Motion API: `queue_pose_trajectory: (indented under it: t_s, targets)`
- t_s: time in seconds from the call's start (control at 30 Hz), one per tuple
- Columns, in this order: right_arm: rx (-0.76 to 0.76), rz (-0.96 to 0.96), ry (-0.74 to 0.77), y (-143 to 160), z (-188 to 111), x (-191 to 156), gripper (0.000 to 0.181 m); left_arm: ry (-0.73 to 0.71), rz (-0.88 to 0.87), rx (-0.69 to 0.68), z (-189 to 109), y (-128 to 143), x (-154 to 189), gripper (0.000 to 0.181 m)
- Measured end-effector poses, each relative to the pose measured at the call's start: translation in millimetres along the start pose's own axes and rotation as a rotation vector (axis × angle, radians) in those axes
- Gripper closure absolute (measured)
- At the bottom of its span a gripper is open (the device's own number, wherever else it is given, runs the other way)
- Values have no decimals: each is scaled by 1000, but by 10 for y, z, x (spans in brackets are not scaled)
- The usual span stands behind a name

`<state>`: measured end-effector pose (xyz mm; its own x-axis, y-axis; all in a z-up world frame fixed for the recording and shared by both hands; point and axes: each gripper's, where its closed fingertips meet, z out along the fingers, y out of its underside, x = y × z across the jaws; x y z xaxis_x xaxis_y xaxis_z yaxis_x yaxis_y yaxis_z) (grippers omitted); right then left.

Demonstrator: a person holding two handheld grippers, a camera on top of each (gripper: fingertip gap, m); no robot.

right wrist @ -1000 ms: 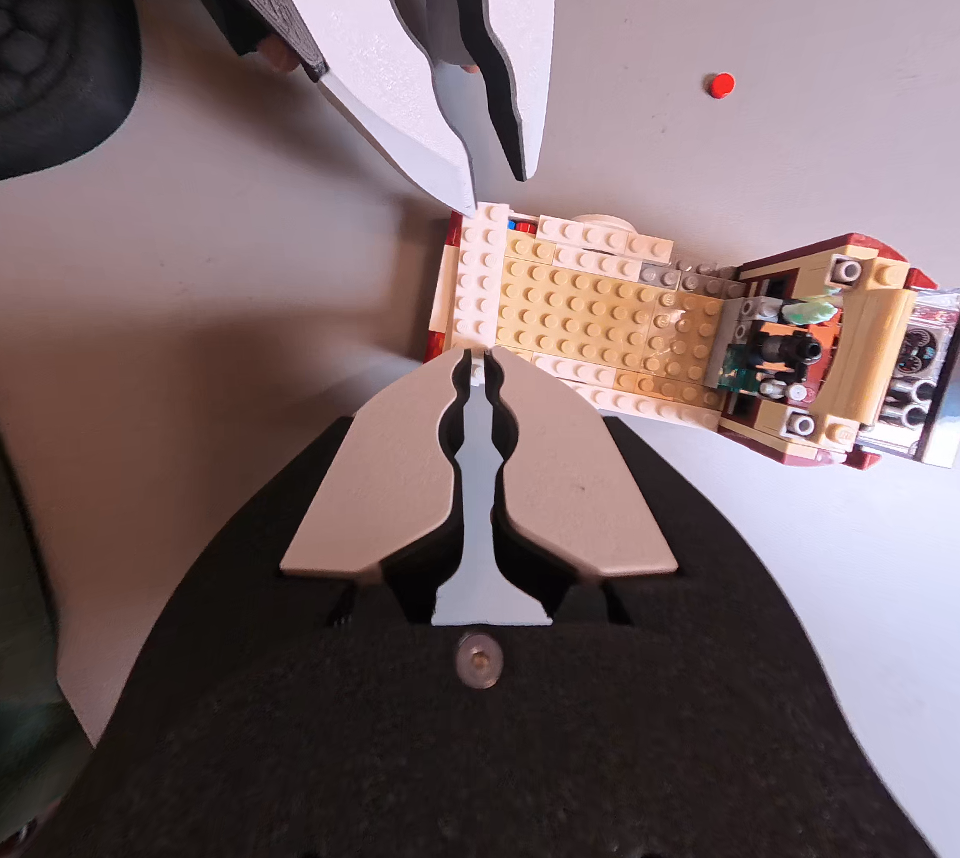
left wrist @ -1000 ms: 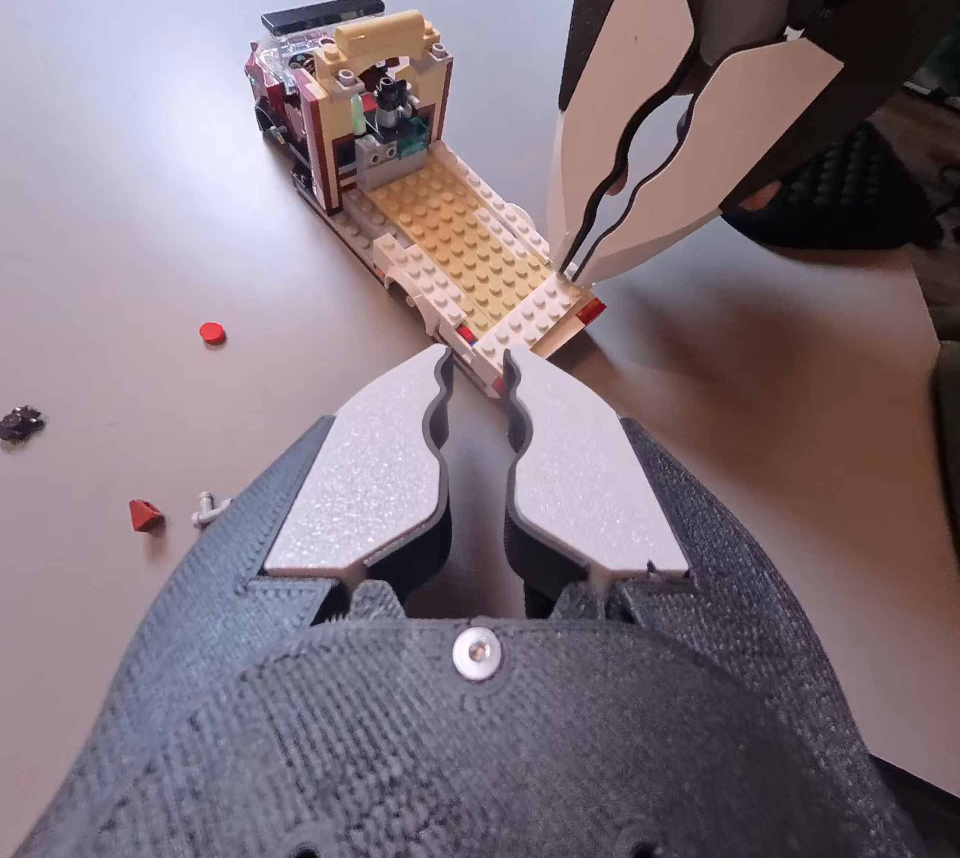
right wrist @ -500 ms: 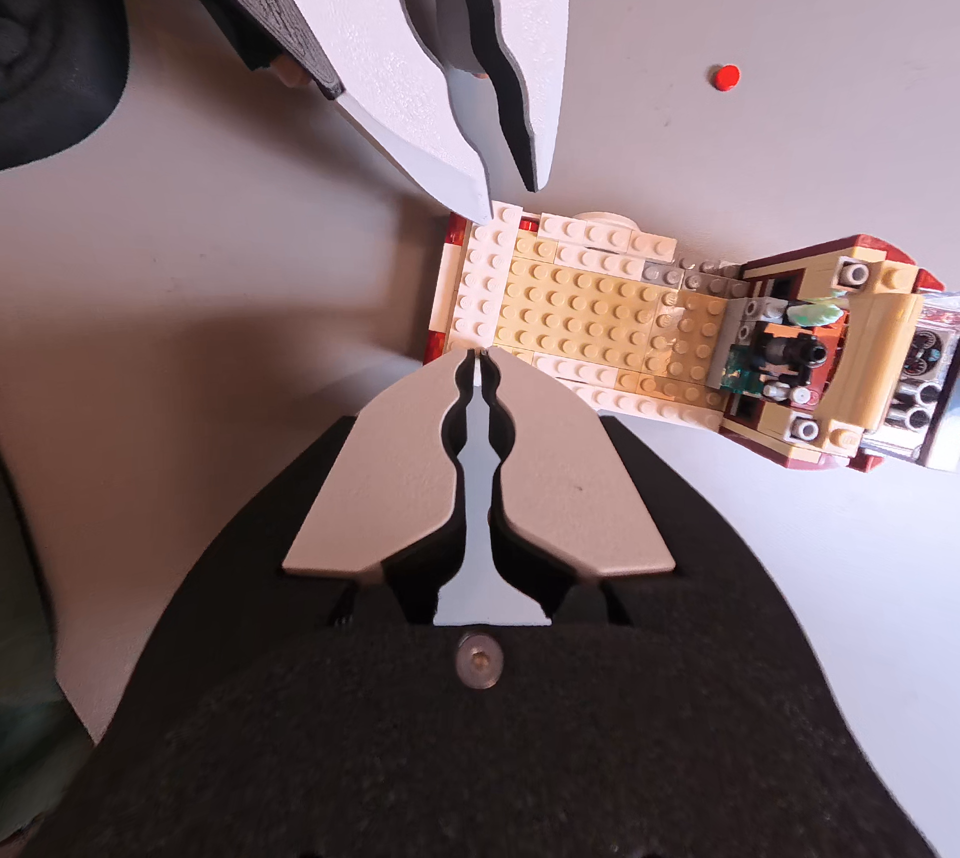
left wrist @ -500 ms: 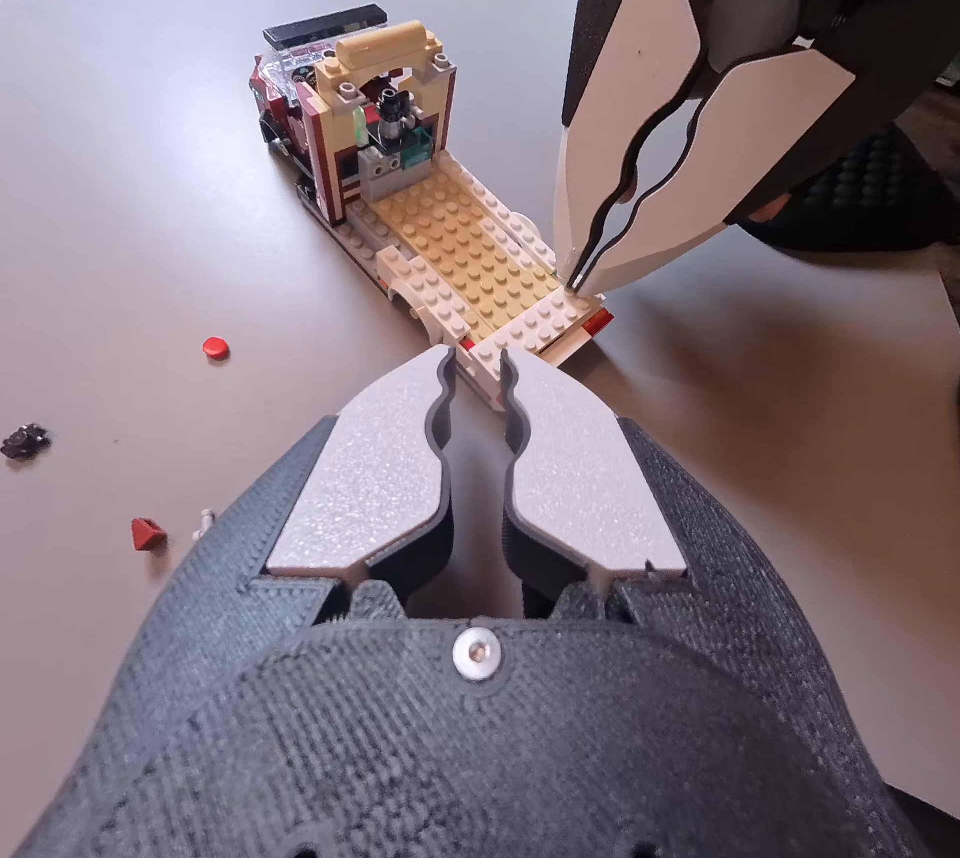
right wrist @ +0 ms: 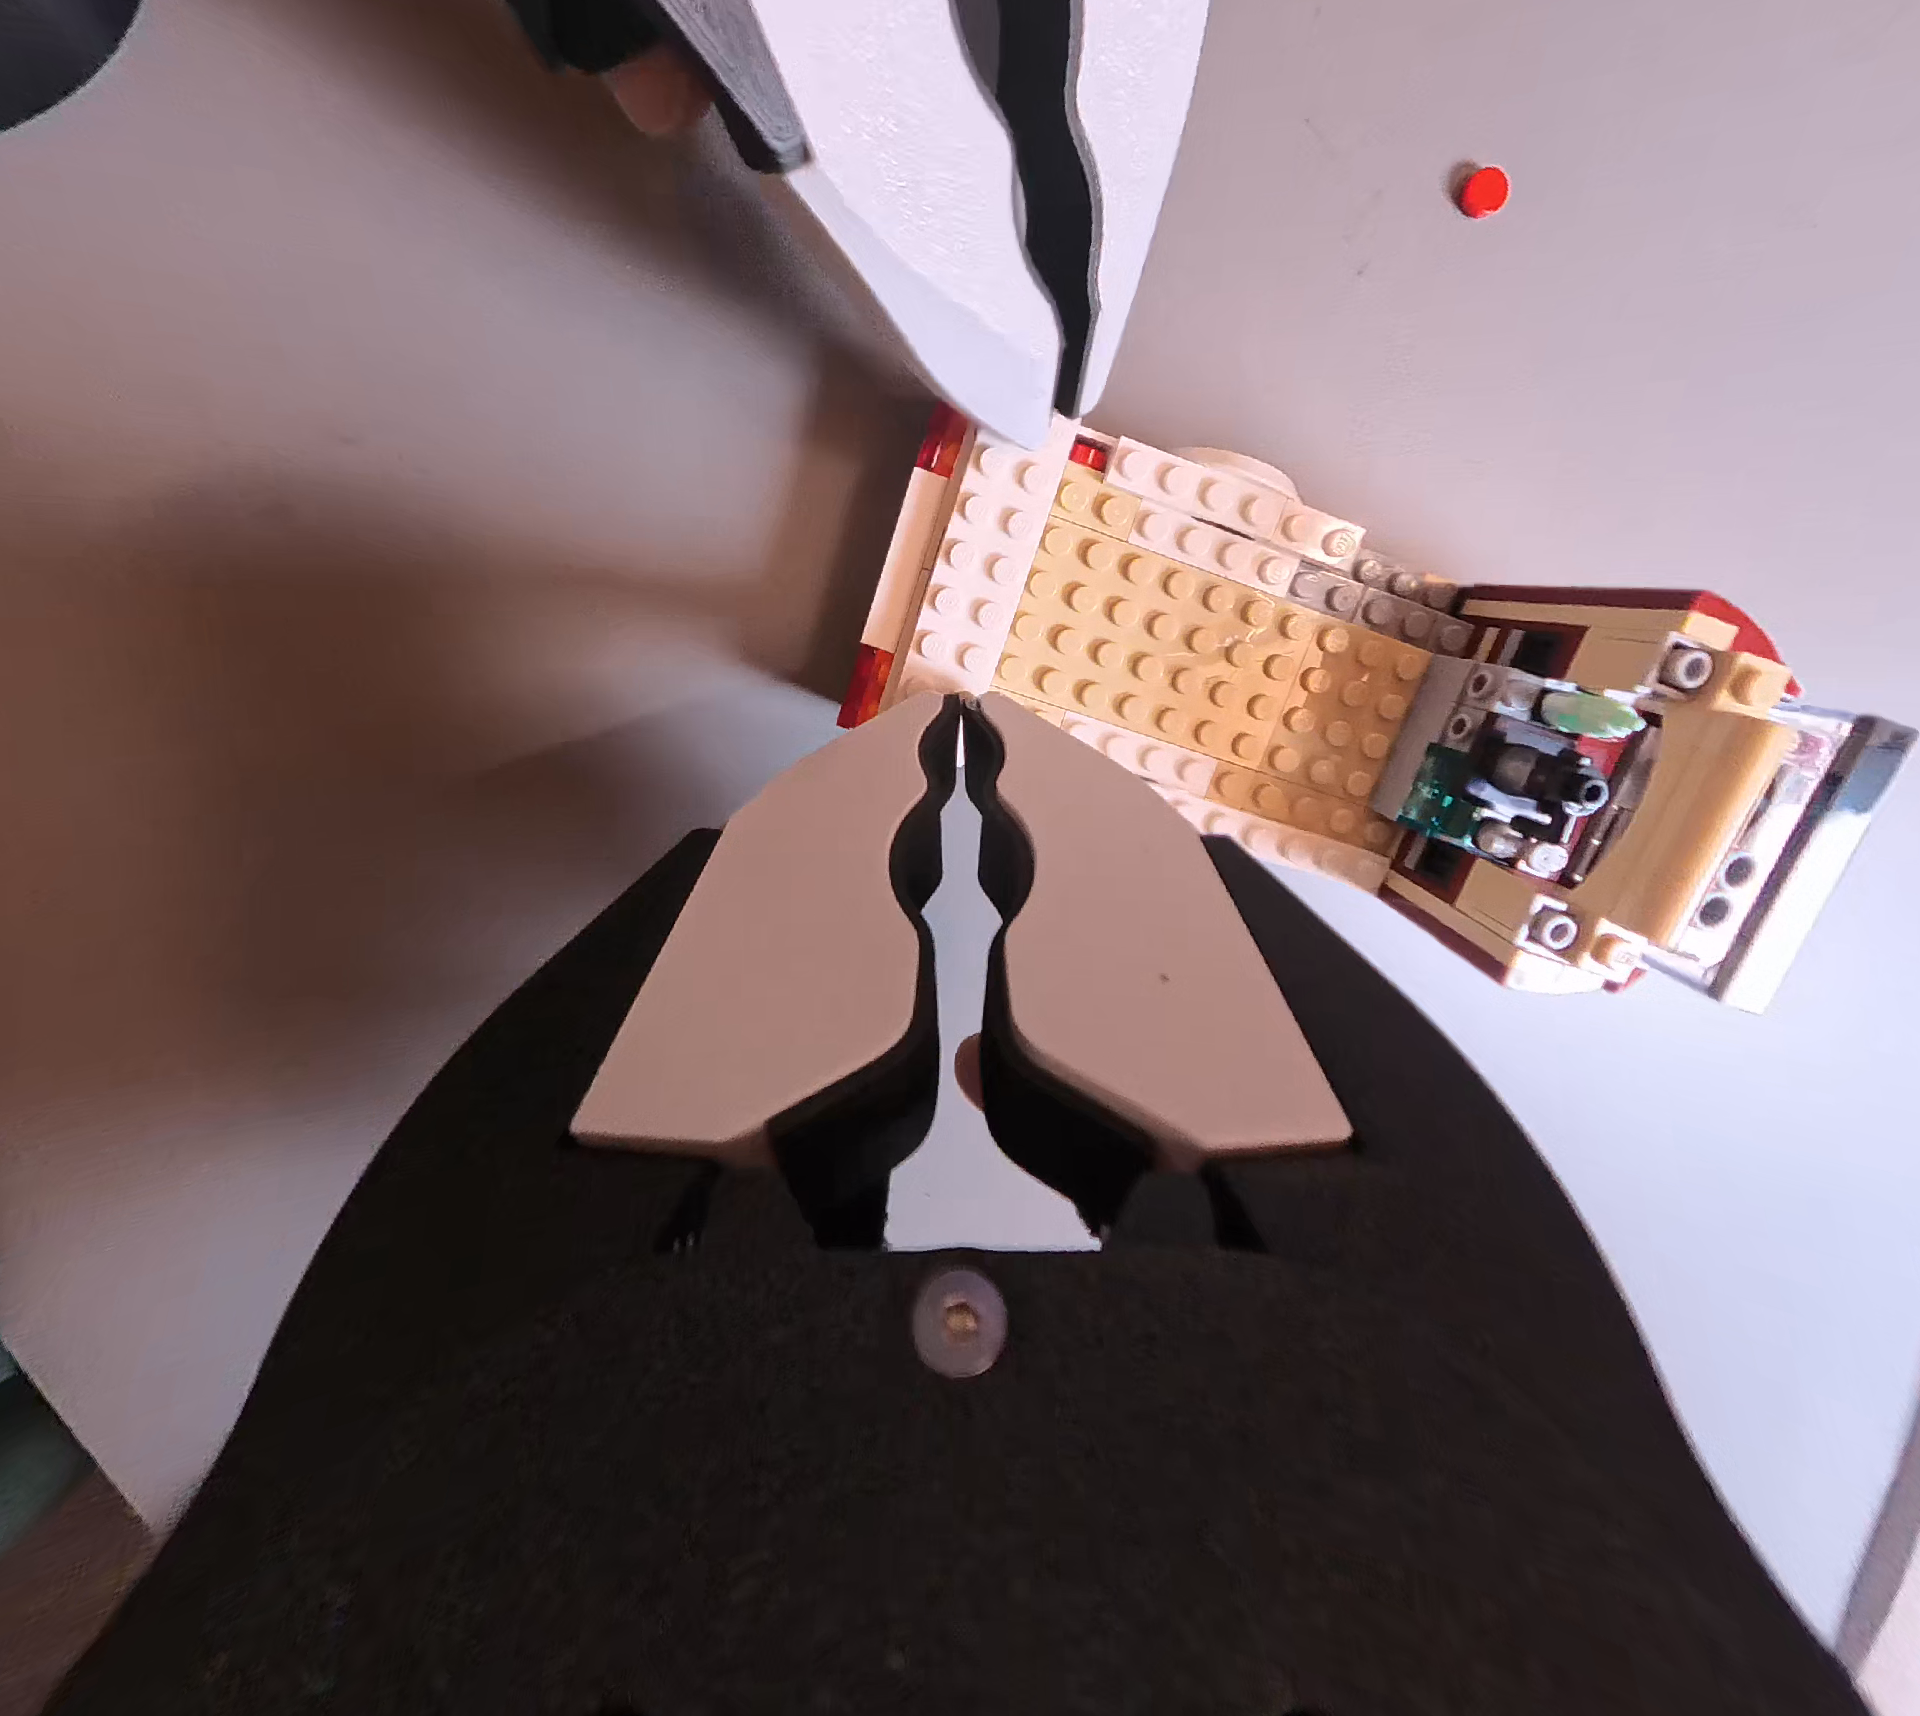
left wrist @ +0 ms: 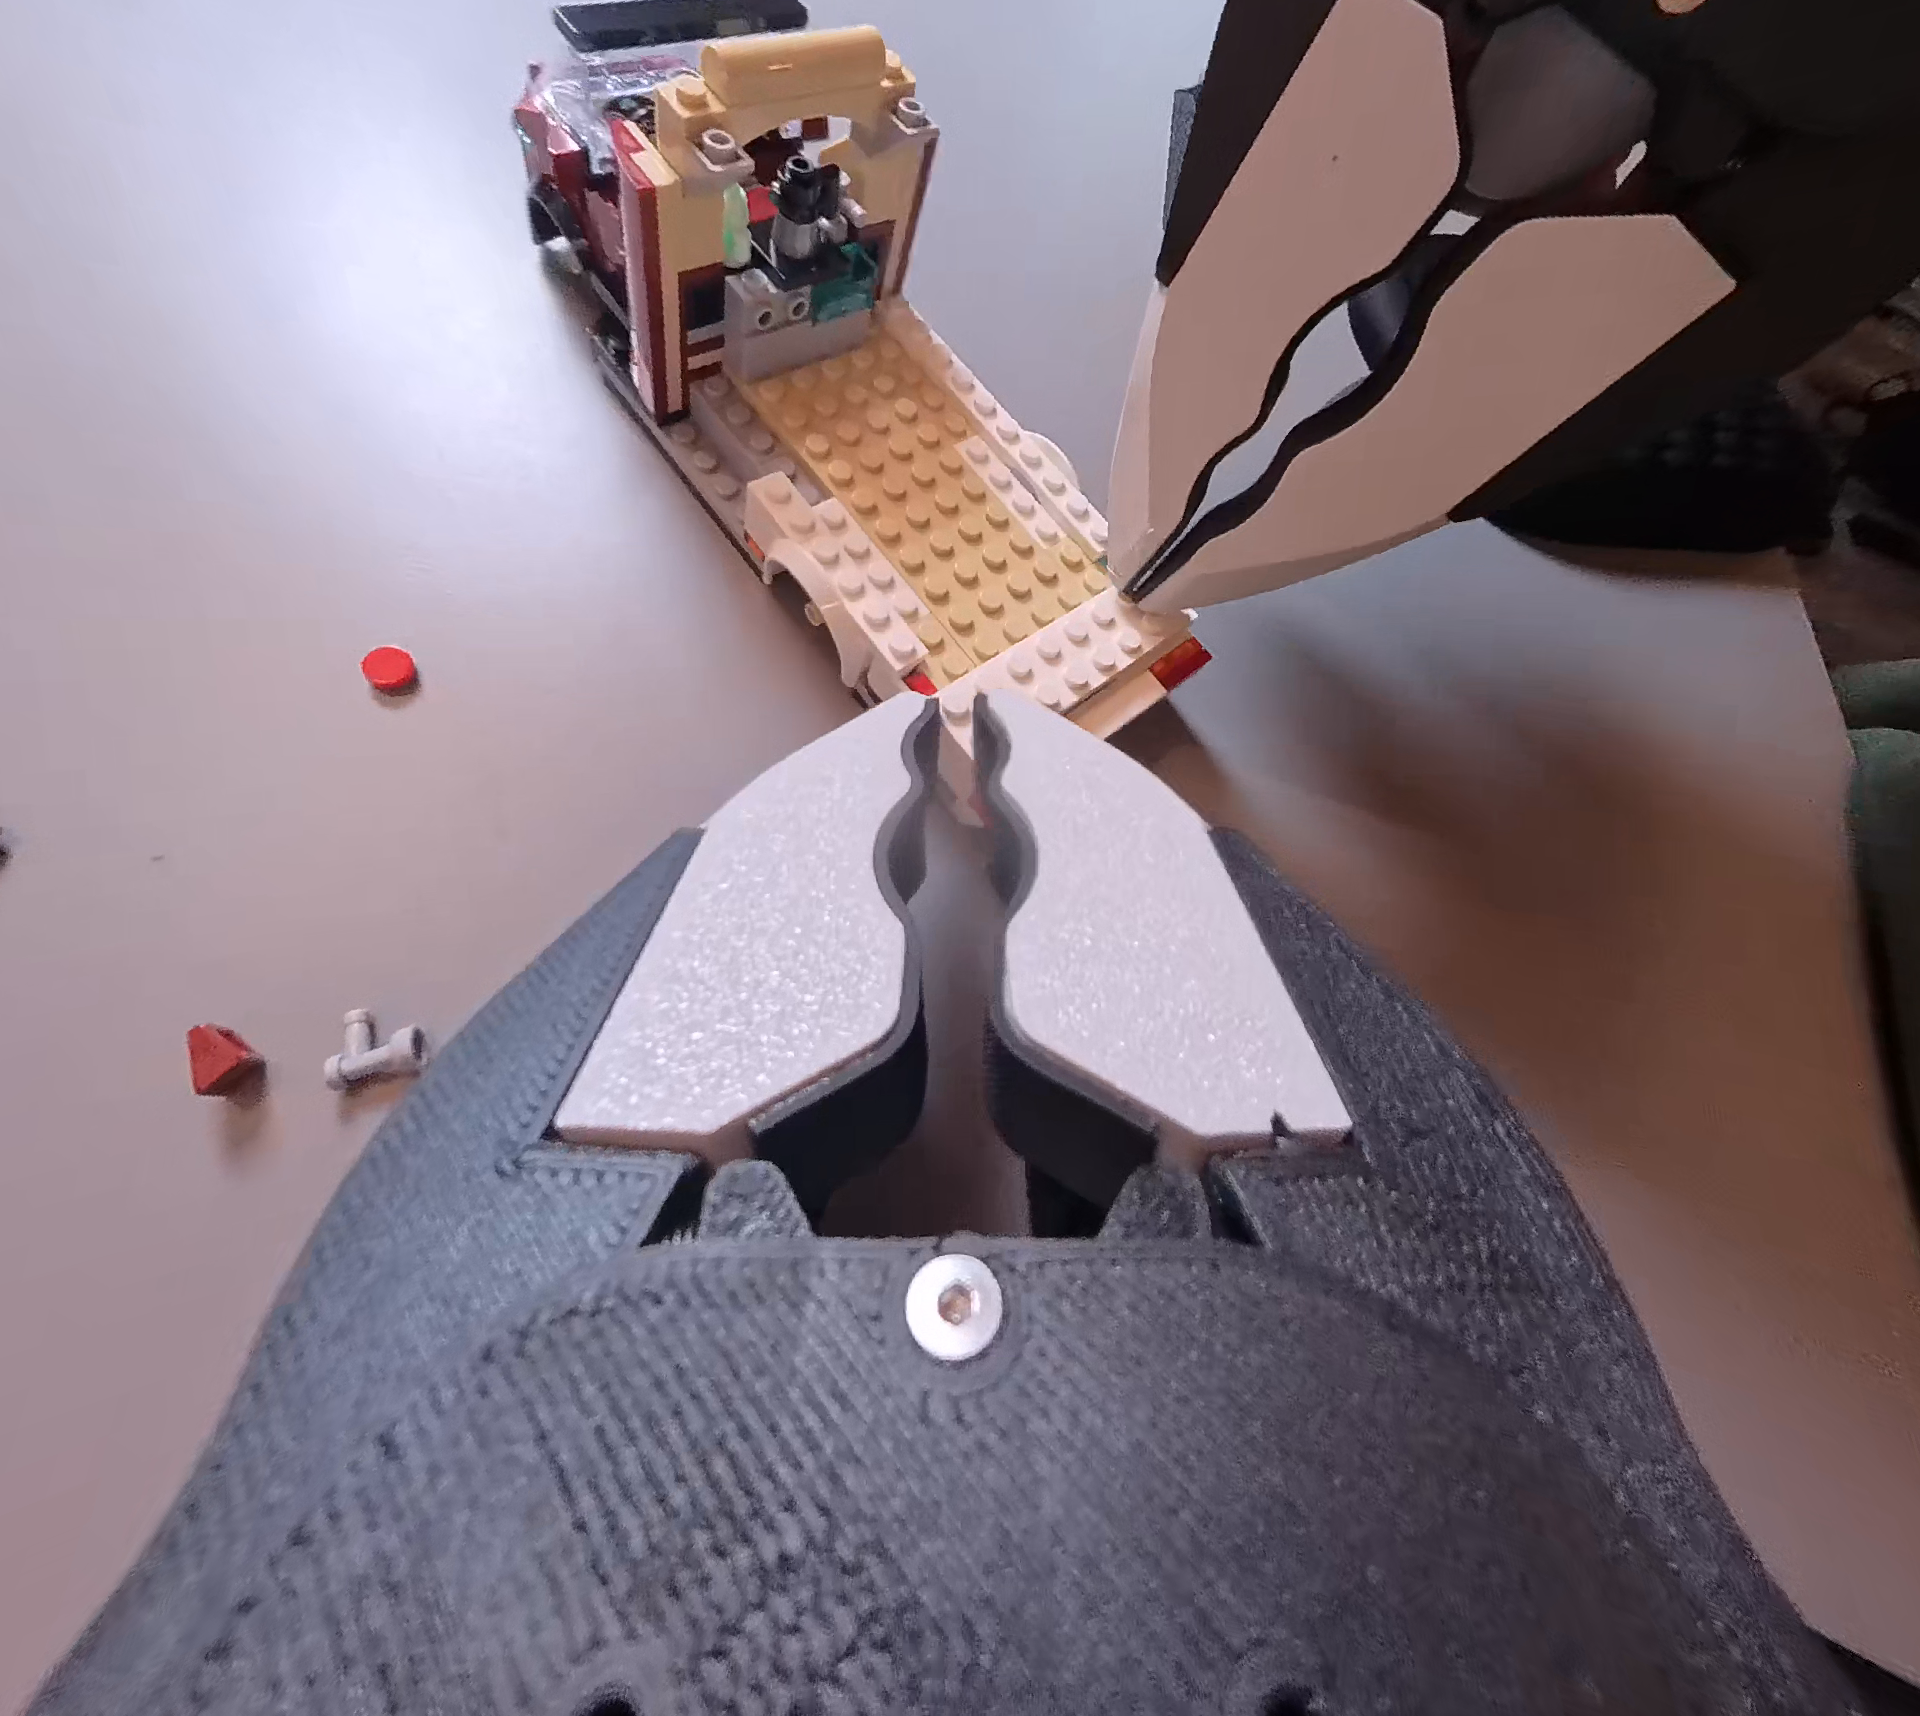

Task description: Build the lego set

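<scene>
While no writing reads, both claws, left (left wrist: 957, 710) and right (right wrist: 960, 710), pinch the lego truck's (left wrist: 914, 482) rear.

Both grippers crowd the truck's (left wrist: 914, 503) rear; its sides stand clear.

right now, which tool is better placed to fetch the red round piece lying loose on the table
Left. The red round piece lies on the left tool's side of the lego car. The right tool sits at the opposite rear corner and would probably have to cross over.
</scene>
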<state>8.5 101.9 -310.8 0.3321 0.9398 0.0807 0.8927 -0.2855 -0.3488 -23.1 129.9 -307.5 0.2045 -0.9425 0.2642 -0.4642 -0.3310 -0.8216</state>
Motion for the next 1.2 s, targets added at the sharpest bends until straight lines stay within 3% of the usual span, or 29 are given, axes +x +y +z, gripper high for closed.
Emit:
queue_pose_trajectory:
  t_s: [0.33,0.63,0.87,1.2]
  targets:
    - [-14,-49,46,-1,2,-12,181,-39,45,-1,2,-1,-13,176]
    - [65,88,-100,-22,-21,-51,173,-68,94,-11,4,-6,-3,177]
    - [38,34,-12,-20,-49,42,176,-102,101,-17,-4,-7,-11,177]
    - [69,36,-38,-66,-64,-53,174,-154,137,-24,-11,-18,-38,178]
